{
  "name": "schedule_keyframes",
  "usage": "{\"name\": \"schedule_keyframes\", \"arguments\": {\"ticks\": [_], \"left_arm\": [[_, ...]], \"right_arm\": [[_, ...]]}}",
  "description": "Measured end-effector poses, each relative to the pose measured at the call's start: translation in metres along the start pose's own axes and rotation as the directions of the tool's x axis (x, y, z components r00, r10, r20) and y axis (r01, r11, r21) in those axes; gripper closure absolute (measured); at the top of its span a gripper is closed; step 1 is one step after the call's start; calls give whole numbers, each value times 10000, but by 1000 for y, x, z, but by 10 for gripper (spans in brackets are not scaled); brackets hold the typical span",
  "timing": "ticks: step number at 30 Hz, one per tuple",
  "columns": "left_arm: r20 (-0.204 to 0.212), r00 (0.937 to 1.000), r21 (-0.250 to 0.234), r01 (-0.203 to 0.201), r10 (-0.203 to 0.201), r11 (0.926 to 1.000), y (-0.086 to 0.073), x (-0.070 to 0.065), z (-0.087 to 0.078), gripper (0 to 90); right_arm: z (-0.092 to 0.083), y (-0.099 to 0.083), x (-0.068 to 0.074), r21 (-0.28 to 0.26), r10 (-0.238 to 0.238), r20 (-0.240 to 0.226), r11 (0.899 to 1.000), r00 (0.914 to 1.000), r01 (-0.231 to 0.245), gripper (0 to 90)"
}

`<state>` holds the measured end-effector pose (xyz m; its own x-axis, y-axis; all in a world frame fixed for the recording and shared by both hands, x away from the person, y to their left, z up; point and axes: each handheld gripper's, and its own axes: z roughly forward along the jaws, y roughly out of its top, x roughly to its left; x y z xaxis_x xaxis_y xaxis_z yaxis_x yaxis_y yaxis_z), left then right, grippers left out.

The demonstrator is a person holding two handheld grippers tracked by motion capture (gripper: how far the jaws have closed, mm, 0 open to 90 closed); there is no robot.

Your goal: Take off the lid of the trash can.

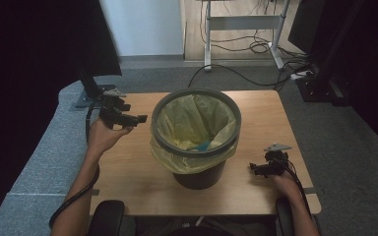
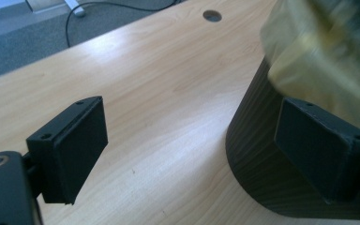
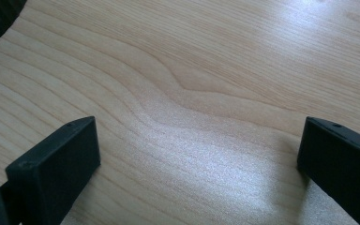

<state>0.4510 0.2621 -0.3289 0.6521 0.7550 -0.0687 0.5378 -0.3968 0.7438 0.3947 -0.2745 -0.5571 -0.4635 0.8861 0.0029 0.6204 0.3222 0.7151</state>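
A dark bin (image 1: 199,174) lined with a yellow bag (image 1: 192,123) stands near the middle of the wooden tabletop (image 1: 128,167), a blue scrap (image 1: 203,145) lying inside it. The left gripper (image 1: 139,118) is held above the tabletop's left edge, jaws spread wide, pointing at the bin's side. The right gripper (image 1: 252,168) sits low toward the near right corner, jaws also wide and holding nothing.

Grey carpet (image 1: 325,128) surrounds the light wooden desk (image 1: 133,172). Past its far edge stands a white metal frame (image 1: 243,22), black cables (image 1: 236,46) trailing beneath. Dark curtains flank both sides
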Motion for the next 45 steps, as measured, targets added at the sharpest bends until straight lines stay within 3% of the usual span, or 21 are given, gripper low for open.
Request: {"name": "schedule_keyframes", "arguments": {"ticks": [6,19,26,32,37,40,45], "left_arm": [[-49,9997,-80,-241,240,9997,20,-4,-9,116],[376,9976,-223,-574,582,9981,61,-20,-16,142],[630,9942,-172,-864,873,9961,79,-36,-8,175],[547,9937,254,-995,980,9947,87,-45,9,206],[251,9957,826,-913,895,9924,88,-46,23,294],[558,9957,966,-785,734,9922,88,-46,26,374],[680,9940,1135,-936,862,9891,88,-51,29,486]], "right_arm": [[0,0,0,-18,-2,12,10000,10000,2,0],[0,0,0,-12,0,-8,10000,10000,0,0],[0,0,0,-16,-1,-9,10000,10000,1,0],[0,0,0,-15,-19,-24,10000,10000,19,0],[0,0,1,-16,-30,-34,10000,10000,30,0],[0,0,1,3,-46,-58,10000,10000,46,0],[0,0,1,2,-49,-58,10000,10000,49,0]]}}
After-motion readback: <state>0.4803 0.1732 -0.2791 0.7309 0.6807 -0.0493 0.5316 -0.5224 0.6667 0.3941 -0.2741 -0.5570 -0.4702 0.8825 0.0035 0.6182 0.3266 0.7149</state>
